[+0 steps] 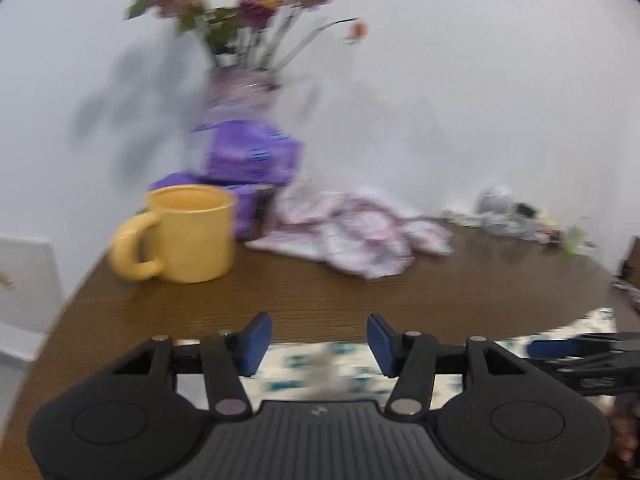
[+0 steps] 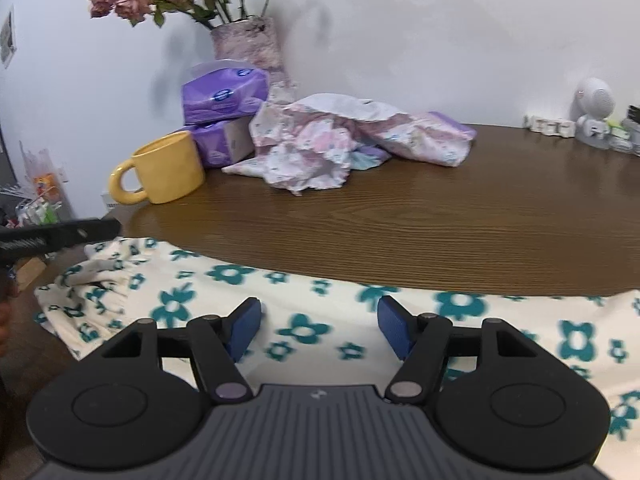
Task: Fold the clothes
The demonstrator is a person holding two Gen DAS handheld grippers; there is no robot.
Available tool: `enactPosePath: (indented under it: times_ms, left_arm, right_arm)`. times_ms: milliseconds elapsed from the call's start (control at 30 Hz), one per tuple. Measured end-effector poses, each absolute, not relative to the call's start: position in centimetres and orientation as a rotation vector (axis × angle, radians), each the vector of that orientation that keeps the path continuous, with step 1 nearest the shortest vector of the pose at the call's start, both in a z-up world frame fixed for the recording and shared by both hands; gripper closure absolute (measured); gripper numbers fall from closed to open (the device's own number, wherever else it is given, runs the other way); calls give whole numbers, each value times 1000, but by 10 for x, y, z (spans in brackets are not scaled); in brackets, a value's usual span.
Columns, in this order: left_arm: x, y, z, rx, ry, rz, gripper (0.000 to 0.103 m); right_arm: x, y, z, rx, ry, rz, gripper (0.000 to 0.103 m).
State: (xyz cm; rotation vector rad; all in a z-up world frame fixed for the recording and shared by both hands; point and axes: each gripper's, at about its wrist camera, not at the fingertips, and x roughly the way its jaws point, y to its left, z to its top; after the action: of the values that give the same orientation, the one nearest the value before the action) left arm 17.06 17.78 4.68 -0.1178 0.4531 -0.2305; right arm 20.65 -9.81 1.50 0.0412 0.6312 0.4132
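Down at the near edge of the brown worktop [image 2: 400, 232] lies a cream garment with teal flowers [image 2: 304, 320]. Both the left hand-held gripper [image 1: 318, 342] and right hand-held gripper [image 2: 318, 330] hover over it, jaws apart, gripping nothing. A yellow mug [image 2: 168, 168] stands farther back.

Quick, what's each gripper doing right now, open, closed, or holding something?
Left gripper: open, nothing between its pads; the flowered cloth lies below it.
Right gripper: open, empty, above the same cloth.
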Motion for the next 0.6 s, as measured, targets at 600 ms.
enactPosePath:
  times_ms: [600]
  left_arm:
    - [182, 149, 21, -72, 600, -292, 50]
  right_arm:
    - [205, -185, 11, -43, 636, 252, 38]
